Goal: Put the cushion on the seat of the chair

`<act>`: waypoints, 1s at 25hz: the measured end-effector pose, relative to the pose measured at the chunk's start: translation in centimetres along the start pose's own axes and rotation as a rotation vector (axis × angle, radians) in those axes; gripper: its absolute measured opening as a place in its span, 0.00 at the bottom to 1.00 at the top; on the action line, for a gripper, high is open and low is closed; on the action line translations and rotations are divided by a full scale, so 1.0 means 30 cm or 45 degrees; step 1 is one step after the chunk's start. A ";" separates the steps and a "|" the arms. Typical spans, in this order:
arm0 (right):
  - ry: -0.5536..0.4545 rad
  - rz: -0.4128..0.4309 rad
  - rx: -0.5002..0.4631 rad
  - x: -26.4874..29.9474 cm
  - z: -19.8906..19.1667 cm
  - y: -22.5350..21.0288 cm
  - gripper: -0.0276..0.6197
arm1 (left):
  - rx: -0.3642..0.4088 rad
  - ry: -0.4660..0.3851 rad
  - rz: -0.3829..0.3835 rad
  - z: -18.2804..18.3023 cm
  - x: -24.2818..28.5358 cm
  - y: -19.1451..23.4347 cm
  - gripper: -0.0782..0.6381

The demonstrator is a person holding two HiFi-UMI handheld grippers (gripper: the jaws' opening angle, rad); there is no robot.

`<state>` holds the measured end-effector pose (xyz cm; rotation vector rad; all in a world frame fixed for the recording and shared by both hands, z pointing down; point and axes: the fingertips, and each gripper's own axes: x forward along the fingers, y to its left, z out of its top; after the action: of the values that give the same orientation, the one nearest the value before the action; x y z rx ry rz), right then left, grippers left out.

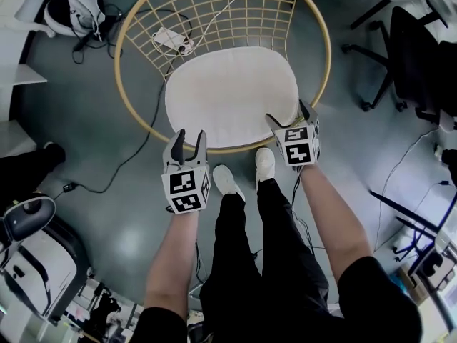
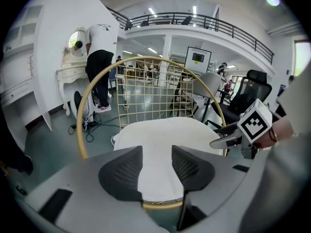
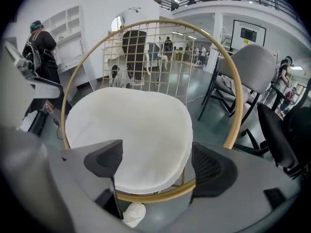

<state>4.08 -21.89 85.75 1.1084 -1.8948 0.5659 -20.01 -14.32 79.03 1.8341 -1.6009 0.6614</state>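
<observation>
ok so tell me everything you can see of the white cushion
The cushion is a white, rounded pad, wider than deep, with soft edges and a plain fabric-like surface; no print or buttons show. It lies flat on the seat of the chair, inside its gold hoop and in front of the wire-grid back. Its front edge reaches about to the hoop. Neither the left gripper nor the right gripper grips it: both have jaws apart, the right one close by its front right corner.
</observation>
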 end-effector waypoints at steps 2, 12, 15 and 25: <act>-0.069 0.036 -0.001 -0.048 0.050 0.025 0.72 | 0.001 -0.004 -0.017 0.019 -0.032 -0.012 0.32; -0.396 0.370 0.223 -0.503 0.374 0.148 0.06 | -0.028 -0.116 -0.180 0.255 -0.336 -0.128 0.14; -0.429 0.402 0.167 -0.666 0.462 0.199 0.06 | -0.036 -0.190 -0.237 0.367 -0.474 -0.162 0.13; -0.646 0.426 0.023 -1.199 0.732 0.357 0.06 | 0.087 -0.381 -0.333 0.658 -0.912 -0.201 0.13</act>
<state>-5.89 -14.99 43.98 1.0156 -2.5495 0.5149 -18.45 -9.34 45.16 2.2280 -1.4925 0.3401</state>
